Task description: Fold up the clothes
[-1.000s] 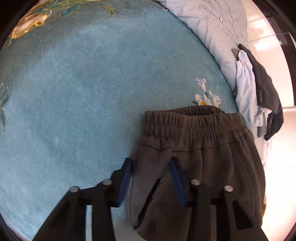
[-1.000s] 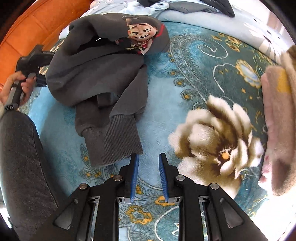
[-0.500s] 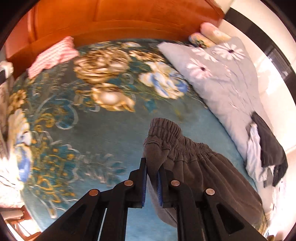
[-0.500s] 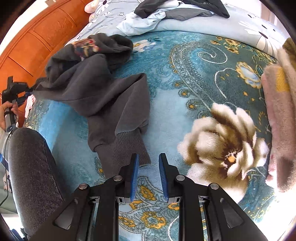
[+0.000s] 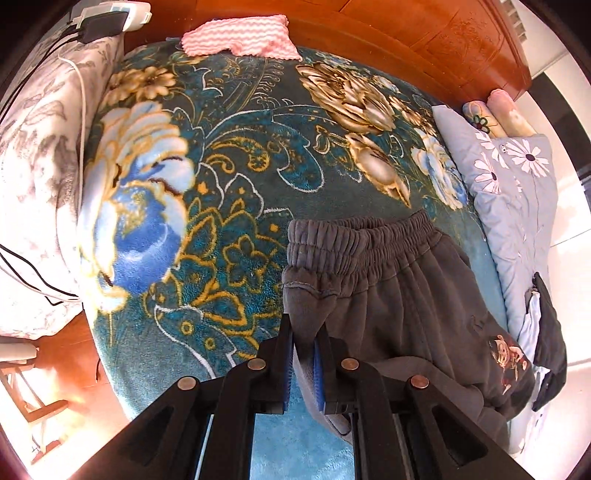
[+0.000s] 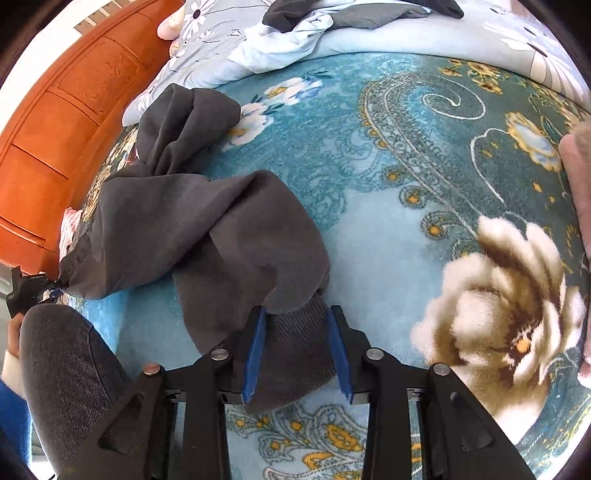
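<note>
Dark grey sweatpants (image 5: 388, 295) with a cartoon print lie on the blue floral blanket (image 5: 221, 166). My left gripper (image 5: 304, 332) is shut on a fold of fabric just below the elastic waistband (image 5: 354, 236), at its left corner. In the right wrist view the same pants (image 6: 207, 229) stretch from the left gripper (image 6: 29, 288) at far left down to a ribbed leg cuff (image 6: 295, 350). My right gripper (image 6: 297, 314) straddles that cuff. Its jaws are opening, and the cuff lies between the blue pads without being squeezed.
A wooden headboard (image 5: 406, 29) runs along the far side, with a pink striped cloth (image 5: 240, 37) by it. A grey daisy quilt (image 5: 517, 184) carries a heap of dark and pale blue clothes (image 6: 314, 33). A person's knee in dark jeans (image 6: 62, 362) is at lower left.
The left gripper closed on the waistband corner and pulled it toward the headboard, which stretched the pants out. The right gripper slid over the leg cuff and its jaws widened.
</note>
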Available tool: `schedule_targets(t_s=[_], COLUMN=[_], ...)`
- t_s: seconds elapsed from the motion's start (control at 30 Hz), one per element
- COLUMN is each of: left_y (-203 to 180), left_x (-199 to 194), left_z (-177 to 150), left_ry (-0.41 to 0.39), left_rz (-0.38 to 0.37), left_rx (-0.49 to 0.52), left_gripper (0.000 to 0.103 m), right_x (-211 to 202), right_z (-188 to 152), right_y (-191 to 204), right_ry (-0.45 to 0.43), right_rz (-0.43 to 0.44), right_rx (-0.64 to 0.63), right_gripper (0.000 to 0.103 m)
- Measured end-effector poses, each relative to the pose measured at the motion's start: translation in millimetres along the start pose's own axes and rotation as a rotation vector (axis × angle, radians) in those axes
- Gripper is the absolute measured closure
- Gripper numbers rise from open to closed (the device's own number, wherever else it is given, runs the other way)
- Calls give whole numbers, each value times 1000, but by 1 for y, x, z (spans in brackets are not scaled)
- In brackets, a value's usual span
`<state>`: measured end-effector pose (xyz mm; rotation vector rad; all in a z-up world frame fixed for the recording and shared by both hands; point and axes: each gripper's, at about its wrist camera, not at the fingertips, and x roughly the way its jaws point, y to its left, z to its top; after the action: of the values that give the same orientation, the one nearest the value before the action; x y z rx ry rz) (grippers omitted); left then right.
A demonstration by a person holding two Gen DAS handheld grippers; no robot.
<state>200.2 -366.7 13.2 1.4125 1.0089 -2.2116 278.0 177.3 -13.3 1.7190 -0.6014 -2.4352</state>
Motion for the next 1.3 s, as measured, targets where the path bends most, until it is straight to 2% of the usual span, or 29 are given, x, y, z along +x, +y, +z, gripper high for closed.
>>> schedule_targets(t_s=[0.13,0.23,0.27,0.3,0.33,0.4,0.53,0.6,0.63,0.7,0.73,0.8,0.83,0.93,1.03,1.1,1.17,1.2,1.27,1.3], left_y=[-2,-2,-2,-1,-1,0,-9,-11,-10,-8,-3,9,17,34,36,34,31,29,27,26], left_x=[-8,-11,-11,-12,-12,-13,-33,-43,-44,-43,-36,-22,-14,0,1,0,-2,-2,-2,-3], left_z=[4,3,3,3,3,3,14,19,19,18,15,7,3,-8,-7,-4,1,3,5,5], left_ry=[6,15,19,22,25,32,-5,-27,-32,-33,-20,11,29,60,53,46,34,31,33,32], left_rz=[-37,-47,-50,-54,-58,-66,-131,-163,-160,-141,-118,-79,-67,-51,-39,-30,-15,-11,-2,4], left_rx=[12,17,14,11,8,3,4,0,6,27,28,10,-9,-52,-44,-33,-23,-20,-16,-12], left_gripper=[93,93,93,93,93,93,93,93,93,93,93,93,93,93,93,93,93,93,93,93], right_x=[10,14,14,14,14,-5,-91,-129,-135,-133,-122,-79,-66,-49,-57,-69,-82,-86,-88,-87], right_z=[18,17,17,18,21,34,60,60,54,37,28,2,-12,-58,-90,-101,-107,-107,-104,-103], right_y=[-4,1,4,7,9,14,36,46,47,44,40,22,12,-15,-23,-27,-37,-45,-61,-70], right_ry=[-2,21,26,29,24,-45,-348,-500,-524,-511,-460,-254,-181,-54,-17,-15,-28,-32,-70,-89], right_rz=[44,47,41,30,22,6,-81,-131,-167,-241,-274,-332,-334,-272,-245,-224,-152,-76,111,200], right_rx=[99,112,103,90,78,37,-124,-219,-264,-347,-386,-425,-421,-359,-310,-272,-163,-75,129,236], right_gripper=[62,65,82,92,92,93,94,94,94,93,93,93,93,88,84,72,64,57,55,51])
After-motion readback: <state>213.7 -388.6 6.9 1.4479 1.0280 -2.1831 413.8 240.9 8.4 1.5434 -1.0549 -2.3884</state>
